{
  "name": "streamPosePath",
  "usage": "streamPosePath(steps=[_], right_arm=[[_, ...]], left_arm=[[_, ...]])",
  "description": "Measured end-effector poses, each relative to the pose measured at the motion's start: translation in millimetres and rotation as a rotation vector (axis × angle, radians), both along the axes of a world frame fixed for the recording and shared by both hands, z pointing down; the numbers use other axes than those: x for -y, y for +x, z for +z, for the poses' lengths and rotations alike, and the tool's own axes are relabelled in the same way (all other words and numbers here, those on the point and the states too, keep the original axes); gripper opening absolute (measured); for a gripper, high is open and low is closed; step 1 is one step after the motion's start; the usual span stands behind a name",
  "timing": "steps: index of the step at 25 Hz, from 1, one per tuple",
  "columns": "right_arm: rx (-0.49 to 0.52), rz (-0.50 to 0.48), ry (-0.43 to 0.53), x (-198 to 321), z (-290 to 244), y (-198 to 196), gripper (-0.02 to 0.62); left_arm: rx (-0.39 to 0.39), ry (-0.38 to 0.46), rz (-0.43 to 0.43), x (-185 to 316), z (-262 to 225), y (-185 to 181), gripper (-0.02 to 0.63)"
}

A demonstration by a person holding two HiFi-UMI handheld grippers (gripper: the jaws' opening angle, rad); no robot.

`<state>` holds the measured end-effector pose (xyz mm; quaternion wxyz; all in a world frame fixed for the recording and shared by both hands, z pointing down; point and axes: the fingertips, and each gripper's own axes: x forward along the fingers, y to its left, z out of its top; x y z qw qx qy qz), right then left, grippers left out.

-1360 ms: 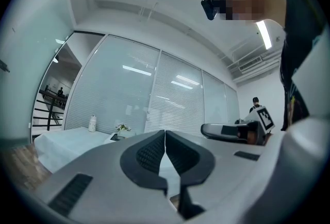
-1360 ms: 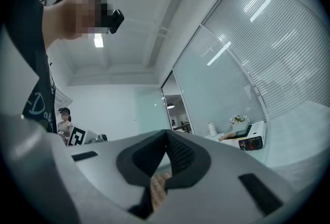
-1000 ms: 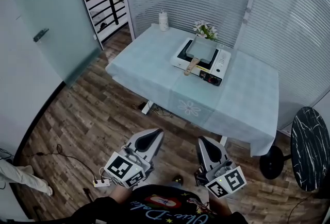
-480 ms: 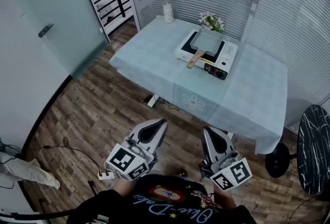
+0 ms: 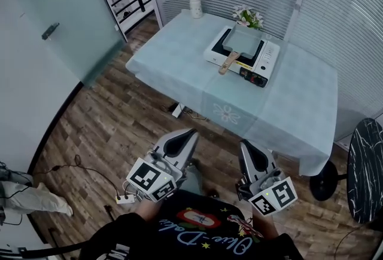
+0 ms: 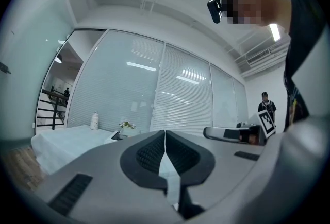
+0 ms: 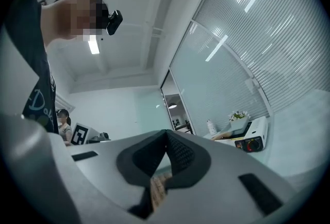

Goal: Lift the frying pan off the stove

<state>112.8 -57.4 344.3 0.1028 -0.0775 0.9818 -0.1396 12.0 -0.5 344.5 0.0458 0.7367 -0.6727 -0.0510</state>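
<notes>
**Frying pan (image 5: 242,42) on the stove (image 5: 267,57), well out of reach**

Nearest to us, we hold the left gripper (image 5: 183,138) and the right gripper (image 5: 248,151) low against our body, above the wooden floor (image 5: 102,133). Each gripper's own view shows its 2 jaws pressed together with nothing between them, so both are closed and empty.

Further out stands the table (image 5: 179,67) under a pale cloth. The stove sits toward its far side, and the square grey frying pan rests flat on top of it. Its wooden handle (image 5: 229,63) points back toward us, past the stove's front edge.

Behind the stove we see 1 small bunch of flowers (image 5: 248,15), and a white bottle (image 5: 195,6) at the far corner.

We judge the pan rigid and fairly heavy, with its weight well ahead of the handle, so it will want to tip forward. The handle is the place to grip, close to the pan body, where wood should hold better than metal. The jaws must open first.
</notes>
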Motion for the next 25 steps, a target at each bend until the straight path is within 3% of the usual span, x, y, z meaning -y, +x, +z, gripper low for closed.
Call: streamPosePath(steps=[9,18,25], right_arm=[[-0.028,0.139,0.017,50.3,0.3,-17.3,0.000],[-0.047,0.258,0.028,116.9,-4.4,-81.9,0.000],[-0.087,0.321,0.016,158.7,-2.5,-125.1,0.000]], left_arm=[[-0.026,0.033,0.115,69.9,4.1,-40.8,0.006],[-0.046,0.058,0.288,166.5,-0.1,-97.6,0.006],[-0.078,0.034,0.367,226.2,4.4,-140.6,0.006]])
